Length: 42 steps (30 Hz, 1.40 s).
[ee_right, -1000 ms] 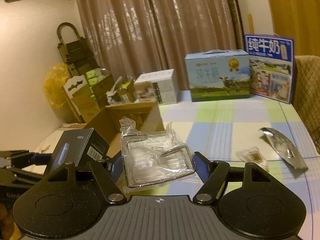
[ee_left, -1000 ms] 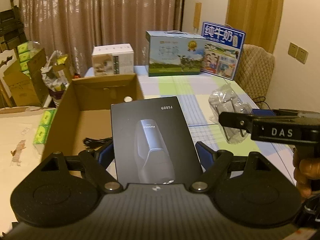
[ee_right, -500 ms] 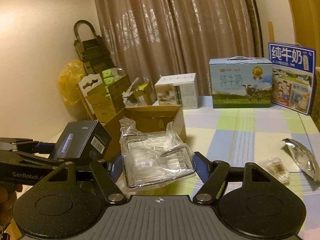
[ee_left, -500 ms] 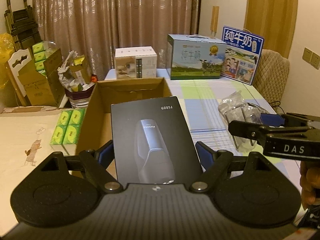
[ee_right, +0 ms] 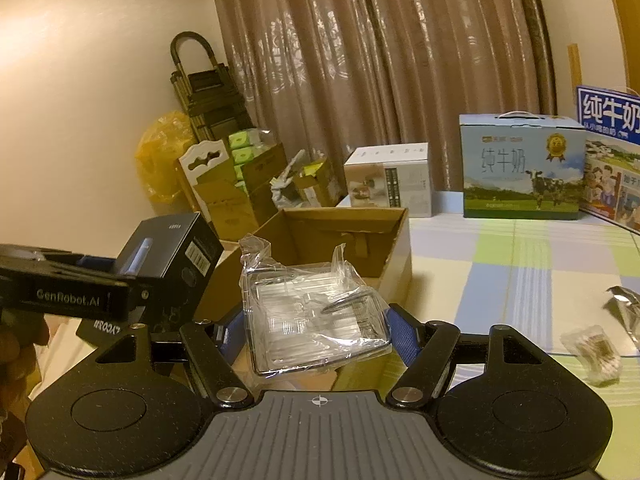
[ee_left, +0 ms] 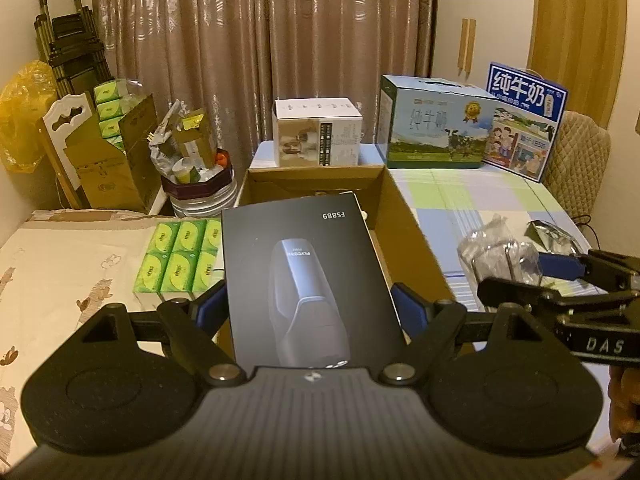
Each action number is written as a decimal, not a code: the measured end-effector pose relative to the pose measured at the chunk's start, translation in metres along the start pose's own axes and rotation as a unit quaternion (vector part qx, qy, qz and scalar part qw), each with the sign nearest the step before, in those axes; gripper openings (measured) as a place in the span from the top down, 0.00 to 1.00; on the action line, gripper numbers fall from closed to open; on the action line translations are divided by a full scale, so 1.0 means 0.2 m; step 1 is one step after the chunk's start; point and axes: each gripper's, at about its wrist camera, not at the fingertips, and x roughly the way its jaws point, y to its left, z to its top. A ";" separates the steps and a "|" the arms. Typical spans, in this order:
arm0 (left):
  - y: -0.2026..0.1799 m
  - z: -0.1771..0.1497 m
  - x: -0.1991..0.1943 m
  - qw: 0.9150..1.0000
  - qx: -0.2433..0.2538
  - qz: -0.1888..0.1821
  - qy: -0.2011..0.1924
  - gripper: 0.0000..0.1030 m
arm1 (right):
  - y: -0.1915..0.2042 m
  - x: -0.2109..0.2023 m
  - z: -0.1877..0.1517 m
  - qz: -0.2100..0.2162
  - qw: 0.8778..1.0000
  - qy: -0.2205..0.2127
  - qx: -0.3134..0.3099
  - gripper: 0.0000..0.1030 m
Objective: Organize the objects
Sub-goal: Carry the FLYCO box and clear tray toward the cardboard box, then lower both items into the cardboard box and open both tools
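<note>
My left gripper (ee_left: 308,312) is shut on a black shaver box (ee_left: 304,276) marked FS889 and holds it above the near end of an open cardboard box (ee_left: 400,224). My right gripper (ee_right: 316,328) is shut on a clear plastic package (ee_right: 316,316) in a crinkled bag, held in the air near the cardboard box (ee_right: 396,248). The black box also shows at the left of the right wrist view (ee_right: 176,264), and the clear package at the right of the left wrist view (ee_left: 500,256).
Green tissue packs (ee_left: 176,256) lie left of the cardboard box. A white carton (ee_left: 320,136) and two milk cartons (ee_left: 436,128) stand at the table's far end. A small wrapped packet (ee_right: 592,352) and a silver bag (ee_right: 624,304) lie on the checked tablecloth (ee_right: 520,280).
Both grippers have risen and drawn back with their loads, so more of the room and the green tissue packs show. Both grips are unchanged.
</note>
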 end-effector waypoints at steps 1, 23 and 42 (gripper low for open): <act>0.01 0.00 0.01 1.000 0.001 0.000 0.000 0.20 | 0.00 0.01 0.00 0.001 1.000 0.001 -0.001 0.33; 0.11 0.00 0.12 1.000 -0.011 -0.004 0.015 0.20 | 0.02 0.08 0.00 0.000 1.000 0.007 0.001 0.33; 0.18 -0.03 0.15 0.999 -0.036 0.002 0.016 0.14 | 0.02 0.09 -0.01 0.001 1.000 0.009 0.009 0.33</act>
